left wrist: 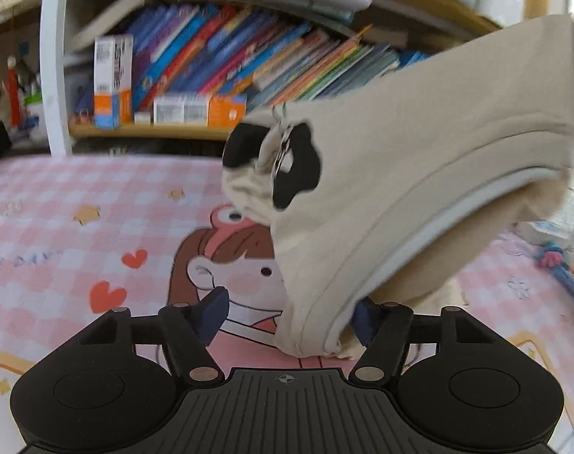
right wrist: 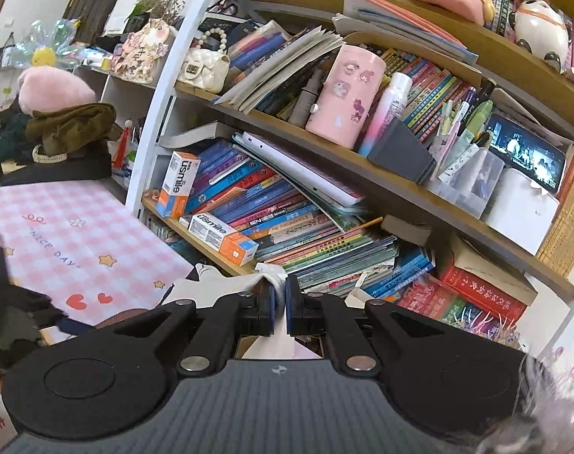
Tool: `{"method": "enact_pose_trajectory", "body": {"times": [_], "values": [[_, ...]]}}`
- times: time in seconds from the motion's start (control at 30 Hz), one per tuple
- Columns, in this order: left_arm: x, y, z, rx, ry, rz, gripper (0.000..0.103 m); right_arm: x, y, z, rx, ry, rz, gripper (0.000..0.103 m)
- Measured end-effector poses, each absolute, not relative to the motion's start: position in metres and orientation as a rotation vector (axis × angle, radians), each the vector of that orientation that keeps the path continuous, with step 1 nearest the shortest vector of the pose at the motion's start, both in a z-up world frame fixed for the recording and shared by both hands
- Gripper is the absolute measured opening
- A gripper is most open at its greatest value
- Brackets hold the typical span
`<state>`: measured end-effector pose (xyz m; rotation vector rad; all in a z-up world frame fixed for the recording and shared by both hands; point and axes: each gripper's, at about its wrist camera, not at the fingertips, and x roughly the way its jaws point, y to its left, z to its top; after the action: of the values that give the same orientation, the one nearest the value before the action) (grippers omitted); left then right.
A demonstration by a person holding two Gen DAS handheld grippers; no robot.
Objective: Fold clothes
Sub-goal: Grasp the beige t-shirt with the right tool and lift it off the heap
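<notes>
Right gripper (right wrist: 280,302) pinches the beige garment (left wrist: 419,174) aloft, left gripper (left wrist: 287,316) half-open around its hanging hem, seemingly untouched: close squarely on the edge before lowering onto the pink checked cloth (left wrist: 78,204).

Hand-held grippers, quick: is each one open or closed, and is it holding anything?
Left hand-held gripper: open, the beige garment hangs between its fingers, not pinched.
Right hand-held gripper: closed on white cloth.

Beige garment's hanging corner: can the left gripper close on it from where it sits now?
Probably yes. The beige garment hangs with its lower corner already between the open fingers of the left gripper, nothing in between. The right gripper holds its other end up.
</notes>
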<state>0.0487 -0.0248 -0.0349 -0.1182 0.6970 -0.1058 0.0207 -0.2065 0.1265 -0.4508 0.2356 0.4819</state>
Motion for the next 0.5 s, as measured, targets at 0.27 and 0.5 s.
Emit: {"method": "enact_pose_trajectory", "body": {"times": [0.27, 0.5], "values": [[0.06, 0.004, -0.039, -0.219, 0.714, -0.053, 0.008, 0.021, -0.216, 0.114, -0.486, 0.287, 0.466, 0.005], [0.029, 0.035, 0.073, -0.262, 0.365, 0.067, 0.004, 0.0, -0.235, 0.128, -0.38, 0.178, 0.44, 0.004]]}}
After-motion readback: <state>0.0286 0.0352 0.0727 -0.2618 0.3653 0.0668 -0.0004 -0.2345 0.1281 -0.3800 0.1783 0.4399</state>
